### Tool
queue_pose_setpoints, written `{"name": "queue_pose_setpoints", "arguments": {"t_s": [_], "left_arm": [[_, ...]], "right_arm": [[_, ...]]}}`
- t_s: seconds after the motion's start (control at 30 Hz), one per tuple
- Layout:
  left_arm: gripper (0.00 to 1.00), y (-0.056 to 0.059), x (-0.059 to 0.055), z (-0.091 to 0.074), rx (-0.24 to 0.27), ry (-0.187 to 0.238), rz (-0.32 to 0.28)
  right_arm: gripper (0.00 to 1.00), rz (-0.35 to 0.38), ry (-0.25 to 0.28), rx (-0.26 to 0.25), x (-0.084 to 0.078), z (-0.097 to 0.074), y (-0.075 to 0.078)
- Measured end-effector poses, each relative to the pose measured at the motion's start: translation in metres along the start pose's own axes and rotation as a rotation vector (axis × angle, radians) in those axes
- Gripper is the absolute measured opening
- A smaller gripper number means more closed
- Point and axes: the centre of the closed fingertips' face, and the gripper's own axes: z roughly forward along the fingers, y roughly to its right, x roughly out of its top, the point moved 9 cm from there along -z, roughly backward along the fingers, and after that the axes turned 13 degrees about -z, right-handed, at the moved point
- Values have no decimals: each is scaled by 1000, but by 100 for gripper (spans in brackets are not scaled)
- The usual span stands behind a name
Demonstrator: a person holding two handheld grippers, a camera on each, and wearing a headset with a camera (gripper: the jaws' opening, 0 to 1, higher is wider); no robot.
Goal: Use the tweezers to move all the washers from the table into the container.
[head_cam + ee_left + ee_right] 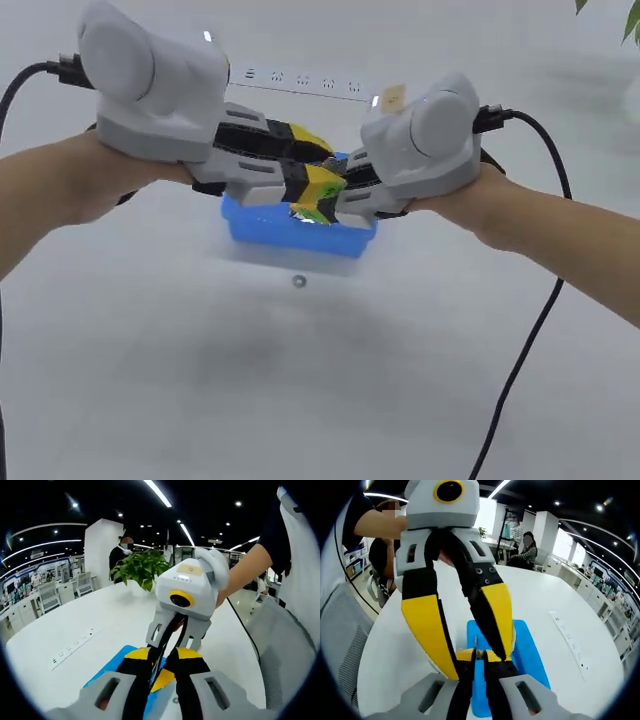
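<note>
Right claw [479, 659] nips tweezers [476, 653]; left claw [162, 658] parted; blue container [290, 232] below, contents hidden; washer [298, 281] on table [300, 400].

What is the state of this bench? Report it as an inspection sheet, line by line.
Surface: white table, bare around the job.
Job's things: blue container under the grippers; one washer on the table in front of it; tweezers, apparently the thin metal sliver in the right gripper.
Clutter: nothing seen.
Grippers: left gripper open, its fingers astride the right gripper, which is shut.
Cables: a black cable trails from each gripper.
Surroundings: power strip, plant, open office behind.
</note>
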Motion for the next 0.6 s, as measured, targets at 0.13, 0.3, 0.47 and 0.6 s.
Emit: {"name": "queue_pose_setpoints", "arguments": {"t_s": [0.13,0.3,0.47,0.6], "left_arm": [[10,-2,1,0,7,-6,19],[8,-1,4,-1,24,-61,126],[6,-2,7,-3,44,-44,163],[5,-4,10,-8,64,-21,170]], "right_arm": [[7,-11,-3,5,1,-1,-2],[7,-25,-15,5,1,-1,-3],[8,-47,-13,-17,3,-3,0],[9,-41,-10,-37,4,-5,4]]}}
